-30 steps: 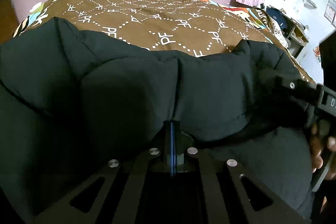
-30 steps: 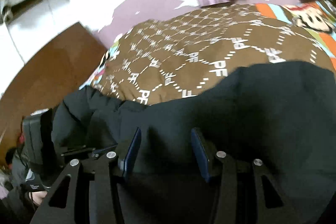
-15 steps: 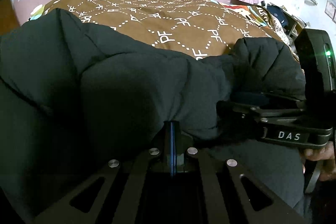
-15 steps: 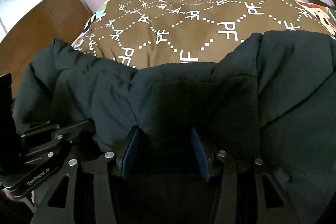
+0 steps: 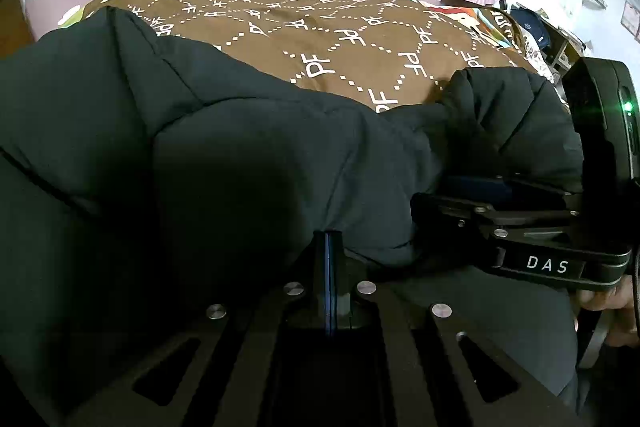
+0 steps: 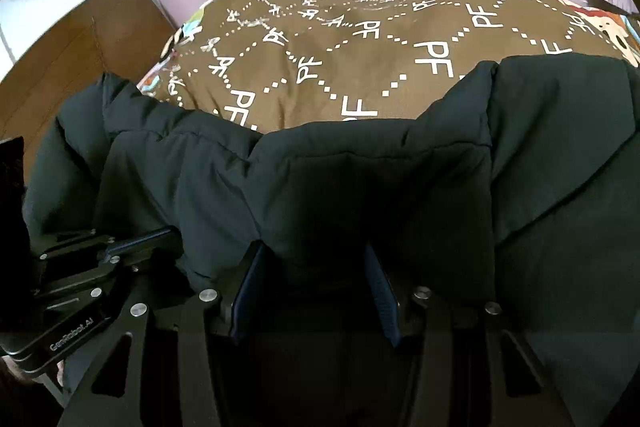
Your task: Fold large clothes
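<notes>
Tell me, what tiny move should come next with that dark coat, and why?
Probably close the right tongs. The left tongs look shut on the coat, while the right fingers stand apart with a thick fold bulging between them. Both need a hold before the coat is carried over the bed.

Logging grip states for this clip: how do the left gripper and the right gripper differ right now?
The left gripper has its blue pads pressed together with no gap, at the edge of the dark puffer jacket. The right gripper has its pads spread well apart, with a jacket fold bulging into the gap. Both point across the brown patterned bedspread, and each sees the other gripper beside it.
</notes>
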A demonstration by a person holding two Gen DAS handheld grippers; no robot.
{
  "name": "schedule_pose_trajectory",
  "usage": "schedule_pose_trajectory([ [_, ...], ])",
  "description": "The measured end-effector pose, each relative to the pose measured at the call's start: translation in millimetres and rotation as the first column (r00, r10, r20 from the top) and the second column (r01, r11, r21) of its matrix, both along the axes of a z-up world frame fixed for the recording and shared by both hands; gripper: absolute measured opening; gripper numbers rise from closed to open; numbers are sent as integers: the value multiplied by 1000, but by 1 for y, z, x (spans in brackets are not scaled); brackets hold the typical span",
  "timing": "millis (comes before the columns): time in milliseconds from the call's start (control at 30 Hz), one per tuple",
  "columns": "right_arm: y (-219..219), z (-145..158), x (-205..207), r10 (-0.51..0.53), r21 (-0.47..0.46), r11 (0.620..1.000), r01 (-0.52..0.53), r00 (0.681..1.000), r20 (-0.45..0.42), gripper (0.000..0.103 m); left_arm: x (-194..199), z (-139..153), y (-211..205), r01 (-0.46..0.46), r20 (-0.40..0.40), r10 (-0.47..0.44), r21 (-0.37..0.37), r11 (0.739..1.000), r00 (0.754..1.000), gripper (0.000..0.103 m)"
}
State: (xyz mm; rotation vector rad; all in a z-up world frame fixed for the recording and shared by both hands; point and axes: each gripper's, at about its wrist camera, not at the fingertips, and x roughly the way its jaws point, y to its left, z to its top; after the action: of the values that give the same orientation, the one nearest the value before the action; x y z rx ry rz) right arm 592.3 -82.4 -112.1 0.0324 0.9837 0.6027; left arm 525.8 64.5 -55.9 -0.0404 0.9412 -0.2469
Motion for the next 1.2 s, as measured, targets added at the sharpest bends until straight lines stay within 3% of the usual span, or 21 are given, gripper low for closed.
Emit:
schedule_pose_trajectory([
  [167, -18, 7, -6, -13, 122, 992, 13, 1000, 3, 49, -5, 5, 10, 9, 31, -7, -73, 997, 999, 1],
  [400, -30, 23, -18, -71, 159, 985, 66, 997, 23, 50, -14, 18, 18, -6, 57, 14, -136, 991, 998, 1],
  [533, -42, 34, -24, -134, 178, 976, 124, 990, 44, 57, -23, 34, 20, -22, 108, 38, -144, 989, 993, 6],
  [633, -53, 45, -32, -185, 175, 970, 170, 980, 73, 70, -30, 42, 22, -40, 124, 61, -164, 986, 990, 21],
  [700, -61, 52, -40, -203, 170, 968, 187, 975, 88, 75, -37, 49, 21, -44, 138, 69, -177, 983, 988, 43],
  [800, -68, 63, -50, -216, 148, 969, 198, 970, 114, 82, -49, 61, 17, -51, 173, 79, -159, 986, 982, 57],
  [933, -74, 80, -68, -219, 122, 972, 200, 961, 170, 93, -61, 79, 19, -85, 190, 115, -161, 983, 975, 64],
  [1000, -78, 90, -77, -225, 118, 972, 205, 955, 193, 96, -68, 88, 20, -111, 200, 142, -160, 981, 969, 78],
  [1200, -86, 123, -114, -210, 110, 976, 187, 939, 273, 103, -102, 118, 22, -156, 276, 198, -166, 974, 941, 99],
])
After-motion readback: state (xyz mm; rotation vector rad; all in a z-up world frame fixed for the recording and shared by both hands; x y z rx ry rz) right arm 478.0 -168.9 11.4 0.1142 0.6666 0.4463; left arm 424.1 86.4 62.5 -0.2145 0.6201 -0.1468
